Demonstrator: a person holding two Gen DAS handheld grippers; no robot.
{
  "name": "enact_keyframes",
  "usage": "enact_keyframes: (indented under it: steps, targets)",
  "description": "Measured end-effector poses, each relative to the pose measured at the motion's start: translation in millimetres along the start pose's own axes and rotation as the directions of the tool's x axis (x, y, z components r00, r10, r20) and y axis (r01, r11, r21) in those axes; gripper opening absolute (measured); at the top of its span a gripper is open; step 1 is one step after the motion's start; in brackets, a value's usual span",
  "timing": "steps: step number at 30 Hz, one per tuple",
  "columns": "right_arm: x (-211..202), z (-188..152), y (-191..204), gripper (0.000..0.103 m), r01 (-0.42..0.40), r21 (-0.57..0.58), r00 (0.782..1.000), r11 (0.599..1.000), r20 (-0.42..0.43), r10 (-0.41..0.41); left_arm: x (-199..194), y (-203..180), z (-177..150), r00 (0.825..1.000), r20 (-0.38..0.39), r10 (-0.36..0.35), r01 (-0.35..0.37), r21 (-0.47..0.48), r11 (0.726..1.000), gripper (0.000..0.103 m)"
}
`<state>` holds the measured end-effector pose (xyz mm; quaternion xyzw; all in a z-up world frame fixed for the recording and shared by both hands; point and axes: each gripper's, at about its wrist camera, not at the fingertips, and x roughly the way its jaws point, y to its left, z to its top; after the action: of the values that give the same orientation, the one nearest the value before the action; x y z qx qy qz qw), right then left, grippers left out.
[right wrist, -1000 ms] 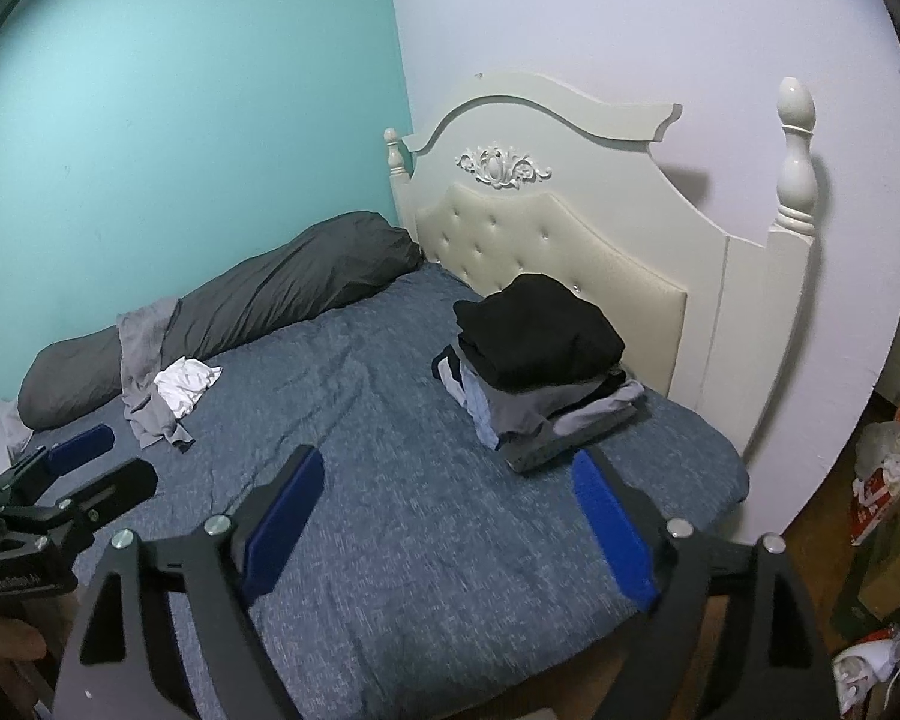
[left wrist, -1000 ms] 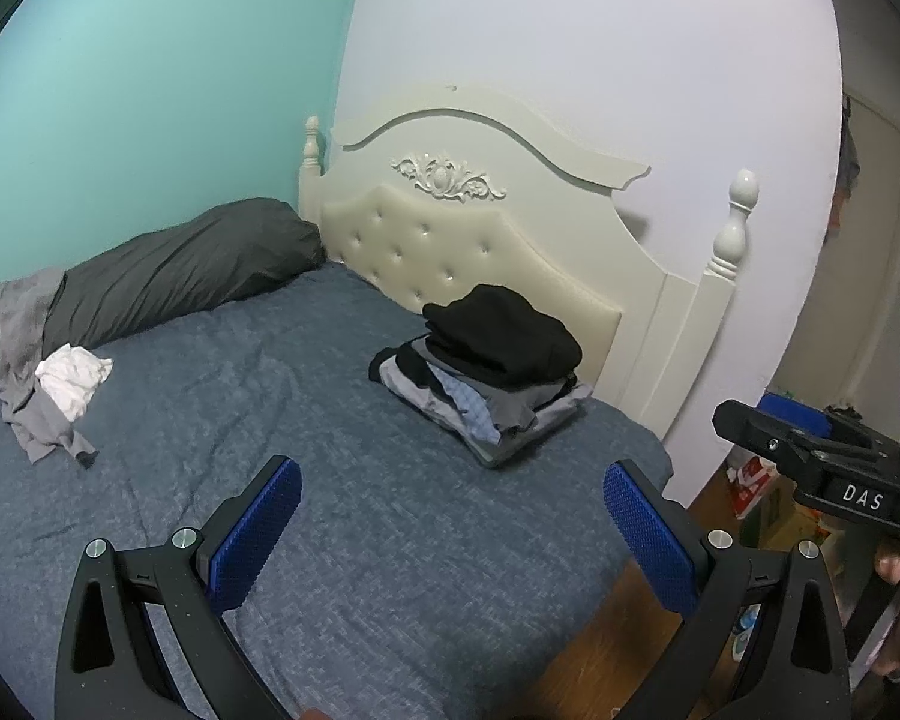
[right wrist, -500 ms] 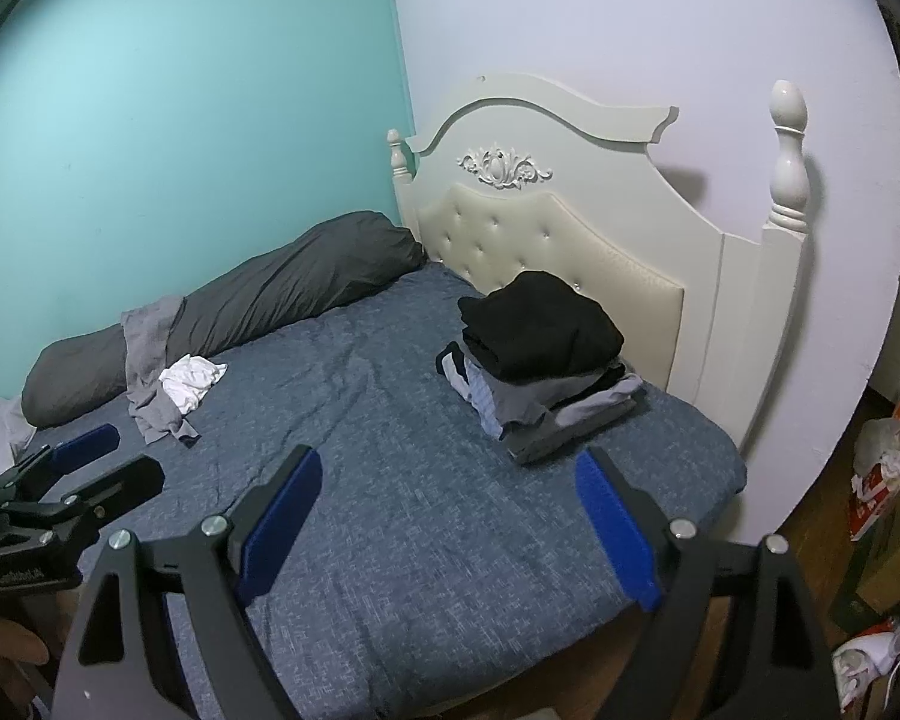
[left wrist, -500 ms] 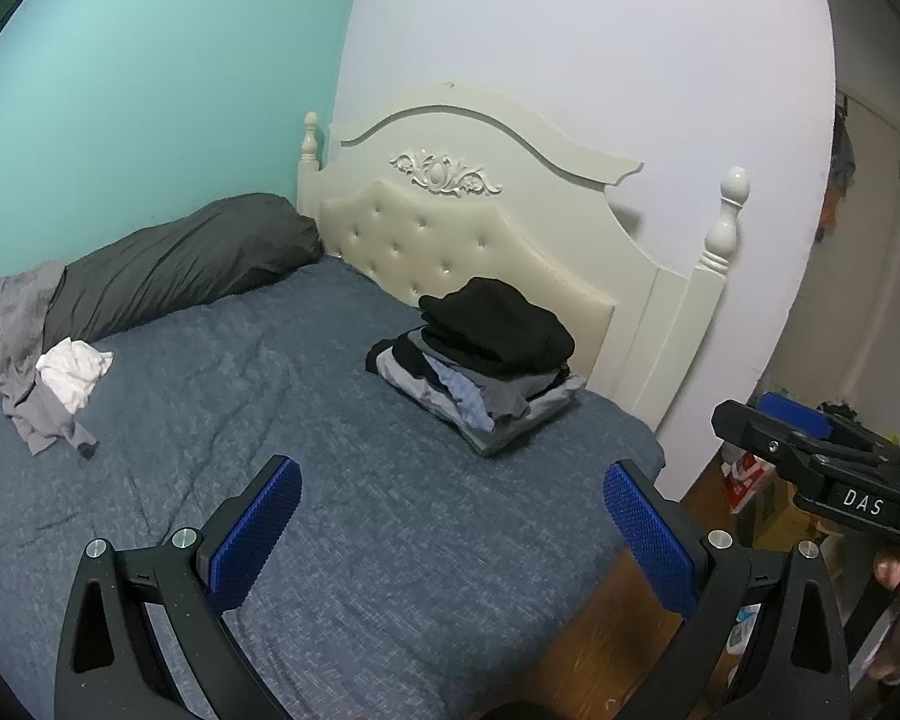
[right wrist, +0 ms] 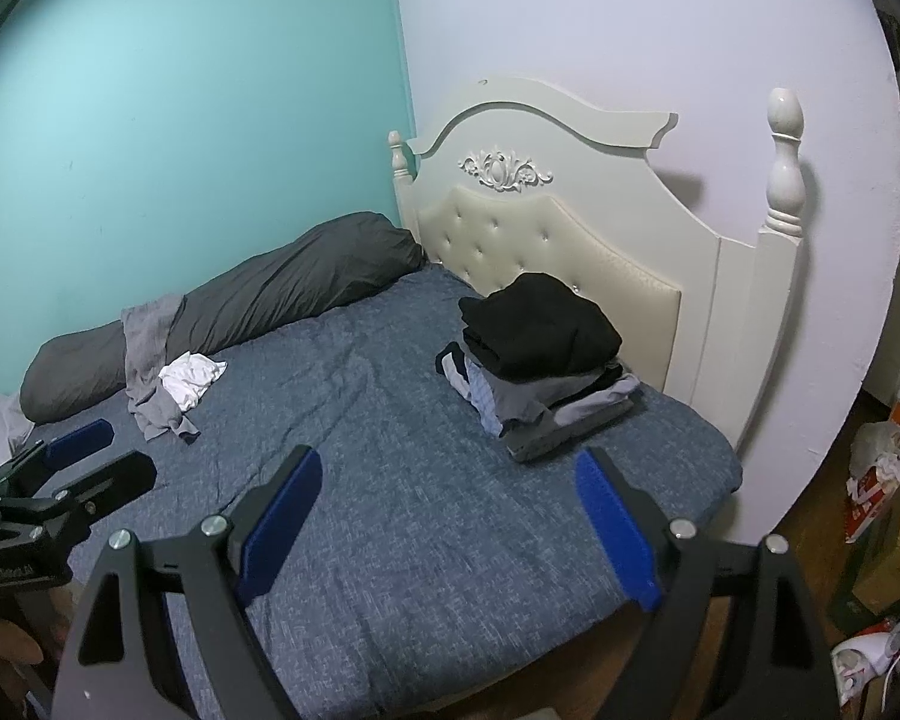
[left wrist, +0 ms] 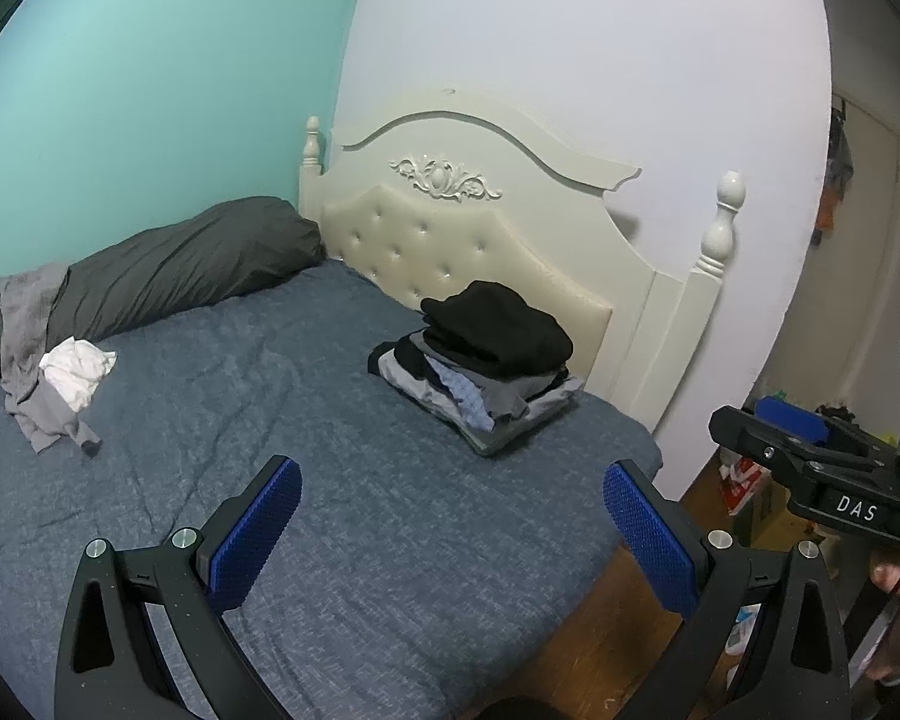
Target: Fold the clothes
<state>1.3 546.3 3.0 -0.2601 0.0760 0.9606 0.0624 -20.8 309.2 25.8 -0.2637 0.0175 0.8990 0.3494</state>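
Both claws spread, empty: left claw (left wrist: 450, 531), right claw (right wrist: 453, 525). Crumpled grey garment (left wrist: 33, 384) by bed's (left wrist: 390, 540) far edge: light, limp — best pinched at a hem corner.

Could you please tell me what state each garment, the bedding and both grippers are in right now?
left gripper: open, empty, above the bed.
right gripper: open, empty.
stack of clothes: folded, piled by the headboard.
black garment: folded, on top of the stack.
grey garment: unfolded, draped off the duvet.
white garment: crumpled on the grey one.
dark duvet: rolled along the wall.
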Motion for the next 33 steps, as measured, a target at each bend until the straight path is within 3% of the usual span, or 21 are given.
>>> enact_keyframes:
  steps: [33]
  targets:
    - [-18.3, -23.8, -5.4, 0.088, 0.024, 0.034, 1.000, 0.999, -0.007, -0.023, -6.7, -6.6, -9.4, 1.000, -0.014, 0.015, -0.014, 0.038, 0.999, 0.103]
